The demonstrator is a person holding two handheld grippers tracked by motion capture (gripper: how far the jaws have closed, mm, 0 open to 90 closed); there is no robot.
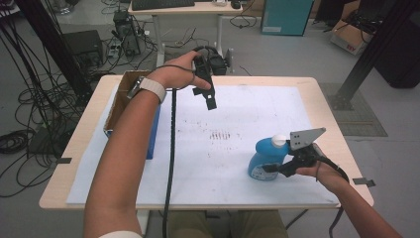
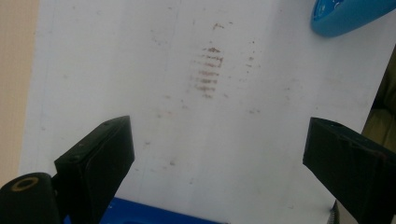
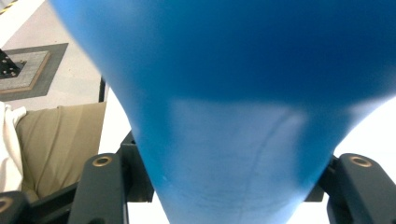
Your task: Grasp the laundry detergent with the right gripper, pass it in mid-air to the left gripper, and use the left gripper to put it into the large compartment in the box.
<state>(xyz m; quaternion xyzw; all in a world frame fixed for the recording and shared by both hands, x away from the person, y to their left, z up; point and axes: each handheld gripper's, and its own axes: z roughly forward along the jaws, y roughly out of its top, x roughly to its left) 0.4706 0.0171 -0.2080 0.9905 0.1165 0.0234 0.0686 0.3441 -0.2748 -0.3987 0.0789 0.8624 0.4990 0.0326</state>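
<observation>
Blue bottle [image 1: 265,159] lower right on tabletop [image 1: 327,99], clamped in right gripper [image 1: 278,167] jaws; left gripper [image 1: 207,96] upper centre, jaws wide, empty.

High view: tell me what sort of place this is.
Probably a robotics lab or workshop. Loose cables sprawl over the floor beside electronics, a desk with a keyboard stands behind, and the wooden table carries a white work sheet for handling a blue bottle.
</observation>
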